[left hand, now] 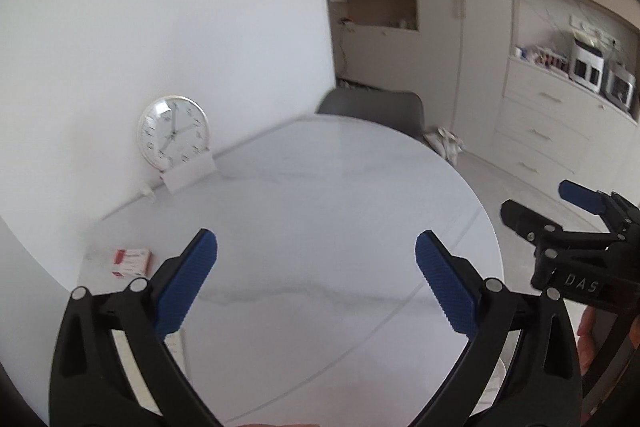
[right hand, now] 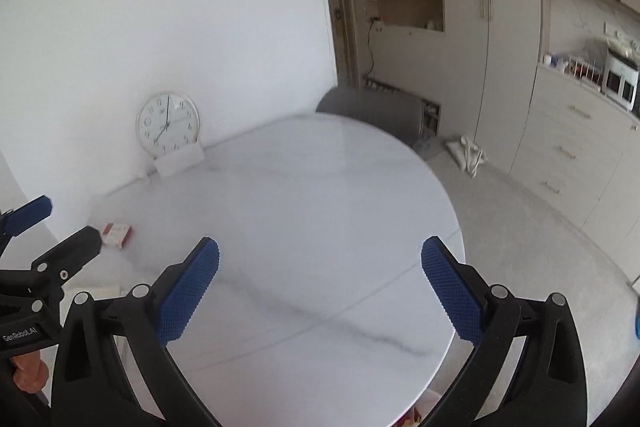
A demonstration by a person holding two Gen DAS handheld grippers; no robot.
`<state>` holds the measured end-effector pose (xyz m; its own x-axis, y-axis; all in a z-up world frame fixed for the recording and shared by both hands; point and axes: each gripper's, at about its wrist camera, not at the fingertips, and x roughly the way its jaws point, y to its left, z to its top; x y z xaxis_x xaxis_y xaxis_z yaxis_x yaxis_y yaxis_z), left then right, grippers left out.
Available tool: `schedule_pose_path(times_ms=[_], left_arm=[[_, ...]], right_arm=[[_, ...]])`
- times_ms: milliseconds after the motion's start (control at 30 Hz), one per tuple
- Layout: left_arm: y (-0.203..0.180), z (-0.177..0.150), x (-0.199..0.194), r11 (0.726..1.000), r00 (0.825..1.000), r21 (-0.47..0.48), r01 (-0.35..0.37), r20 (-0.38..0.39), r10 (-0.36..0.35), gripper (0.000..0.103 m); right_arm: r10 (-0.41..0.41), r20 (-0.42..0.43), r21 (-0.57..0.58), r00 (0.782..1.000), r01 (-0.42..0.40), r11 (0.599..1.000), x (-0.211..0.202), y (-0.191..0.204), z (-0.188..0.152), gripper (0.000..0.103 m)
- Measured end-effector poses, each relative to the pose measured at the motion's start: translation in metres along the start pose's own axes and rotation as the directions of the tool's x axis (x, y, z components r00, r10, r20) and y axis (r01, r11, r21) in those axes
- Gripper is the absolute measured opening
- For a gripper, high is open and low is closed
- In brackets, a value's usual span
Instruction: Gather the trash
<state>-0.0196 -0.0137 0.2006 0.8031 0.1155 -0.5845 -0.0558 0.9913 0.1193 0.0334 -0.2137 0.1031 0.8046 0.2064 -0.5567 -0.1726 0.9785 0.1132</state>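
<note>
Both pairs of jaws stand spread wide with nothing between them. The left gripper [left hand: 316, 281], black-framed with blue ribbed pads, hangs above the near part of a round white marble-patterned table [left hand: 320, 211], pointing down and across it. The right gripper [right hand: 320, 287], of the same make, hangs just to its right over the same tabletop; in the left wrist view it shows at the right edge, also with its fingers apart, and part of a hand [left hand: 588, 339] shows beneath it.

A small red-and-white cardboard box [left hand: 132, 262] lies flat on the left side of the table, near the white wall and well apart from both grippers; nothing touches it. In the right wrist view the same box [right hand: 116, 235] sits just past the tip of the left gripper's black finger.

At the far left of the table a round white-rimmed analogue clock [left hand: 173, 133] stands upright on a white block base, against the wall. A grey chair back [right hand: 372, 111] rises behind the far edge of the table. Beige cupboards and drawers [right hand: 568, 147] line the right side of the room, and a crumpled white bag [right hand: 468, 151] lies on the floor near them.
</note>
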Motion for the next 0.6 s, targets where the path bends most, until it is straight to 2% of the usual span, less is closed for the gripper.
schedule_pose_path(times_ms=[133,267,467,600], left_arm=[[0.041,0.038,-0.029,0.996,0.994,-0.068,-0.063,0.088,0.069,0.095],[0.066,0.054,-0.037,0.987,0.988,-0.137,-0.087,0.112,0.103,0.095],[0.064,0.048,-0.037,0.989,0.993,-0.143,-0.047,0.101,0.062,0.095],[0.061,0.046,-0.031,0.990,0.996,-0.140,-0.030,0.081,0.042,0.095]], right_arm=[[0.008,0.132,0.018,0.991,-0.010,1.000,-0.039,0.025,0.054,0.101],[0.052,0.191,0.056,0.980,-0.064,0.996,-0.064,0.033,0.074,0.101],[-0.027,0.169,0.018,0.985,0.024,1.000,-0.062,0.040,0.070,0.101],[-0.034,0.135,0.018,0.990,0.031,0.999,-0.054,0.038,0.065,0.101]])
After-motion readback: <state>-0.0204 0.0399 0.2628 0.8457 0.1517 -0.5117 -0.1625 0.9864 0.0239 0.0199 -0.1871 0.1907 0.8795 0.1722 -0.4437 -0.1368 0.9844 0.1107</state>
